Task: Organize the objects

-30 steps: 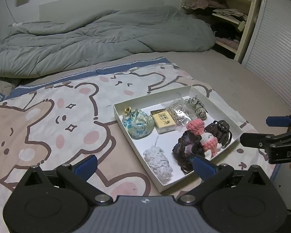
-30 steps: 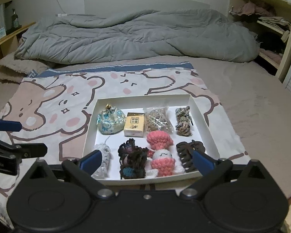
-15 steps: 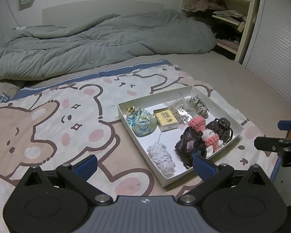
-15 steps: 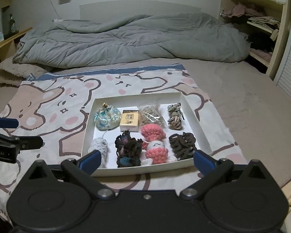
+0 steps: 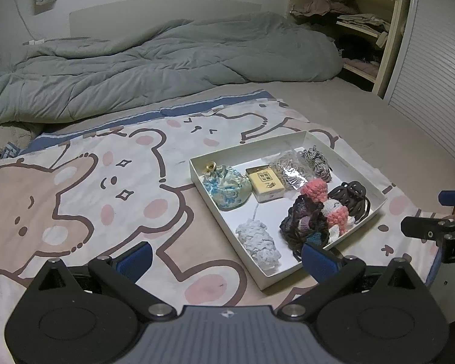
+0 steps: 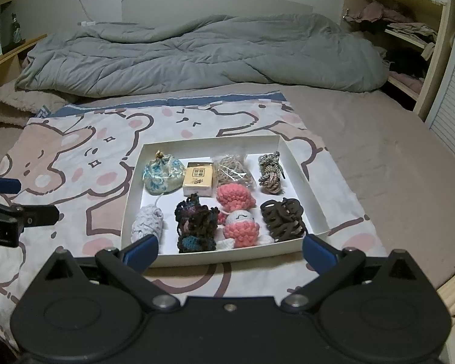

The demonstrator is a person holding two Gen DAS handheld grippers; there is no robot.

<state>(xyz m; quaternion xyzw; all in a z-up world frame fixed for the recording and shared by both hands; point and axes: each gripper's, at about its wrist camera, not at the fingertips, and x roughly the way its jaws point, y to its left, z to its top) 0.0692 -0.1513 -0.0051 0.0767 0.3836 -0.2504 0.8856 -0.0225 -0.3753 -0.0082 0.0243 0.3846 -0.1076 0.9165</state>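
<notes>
white tray (image 6: 306, 182) long axis left–right across the blanket (image 6: 75, 157) — both tongs (image 5: 226, 256) (image 6: 230, 250) apart, empty

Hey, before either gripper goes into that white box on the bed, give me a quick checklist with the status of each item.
1. Left gripper open and empty: ok, fingers spread wide, nothing between them.
2. Right gripper open and empty: ok, same.
3. White box lying flat on the bear blanket: ok.
4. Items separated enough to pick singly: not ok; the dark crochet piece is pressed against the pink crochet doll.
5. Yellow box free to grasp: cannot tell; it sits tight between the blue pouch and the clear bag.
6. Grippers clear of each other: ok, they are apart, one at each side of the box.
</notes>
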